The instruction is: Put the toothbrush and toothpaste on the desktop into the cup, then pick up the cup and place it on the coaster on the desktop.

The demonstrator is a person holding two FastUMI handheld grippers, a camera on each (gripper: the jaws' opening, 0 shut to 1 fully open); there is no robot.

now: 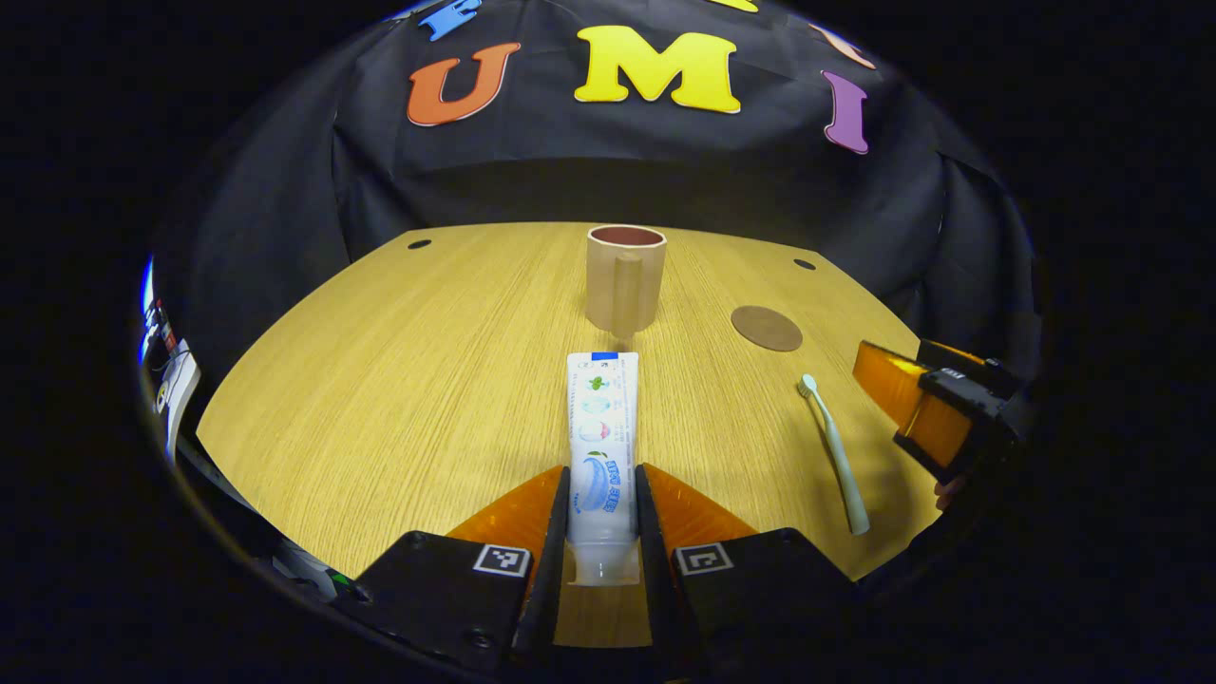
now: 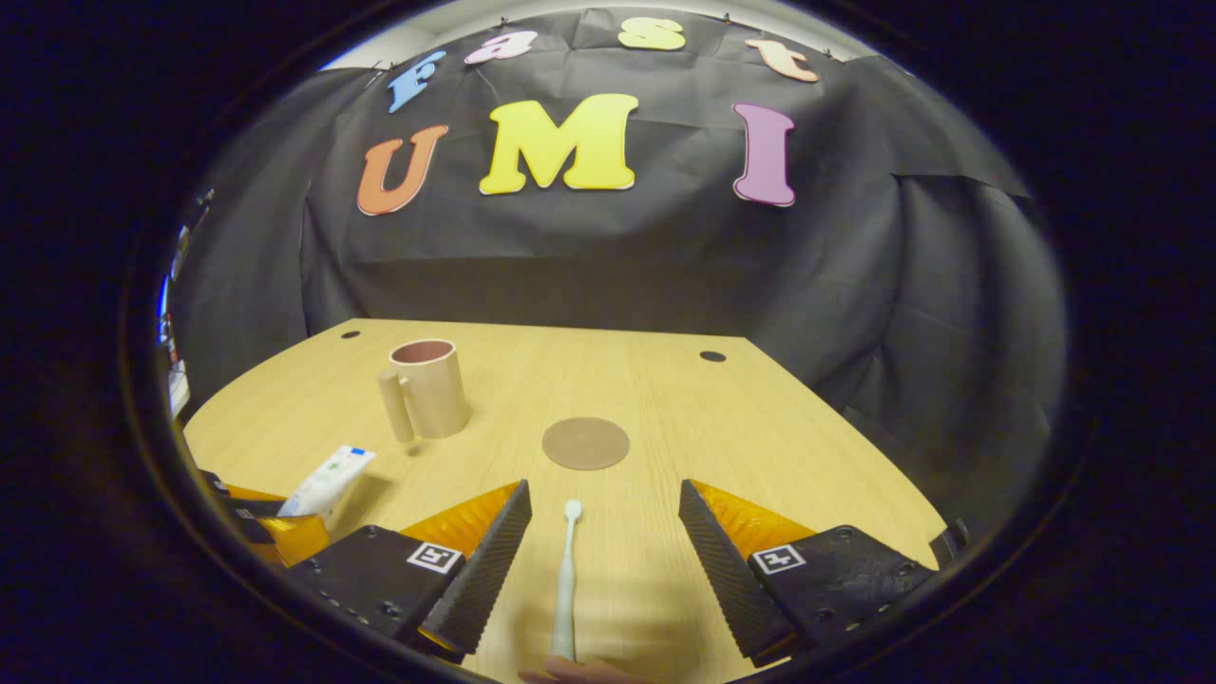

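the left gripper (image 1: 602, 518) has its fingers pressed on both sides of the toothpaste tube (image 1: 602, 446), cap end toward the camera, the tube's flat tail pointing to 12 o'clock at the cup (image 1: 623, 280). the right gripper (image 2: 603, 532) stands with its fingers wide, the toothbrush (image 2: 566, 579) lying on the desktop (image 2: 722, 437) between them, touched by neither. the cup looks empty at the rim and stands on the wood, with the coaster (image 2: 585, 443) bare, at about 4 o'clock from it. so both items are outside the cup and the cup is off the coaster; all of that remains to be done.
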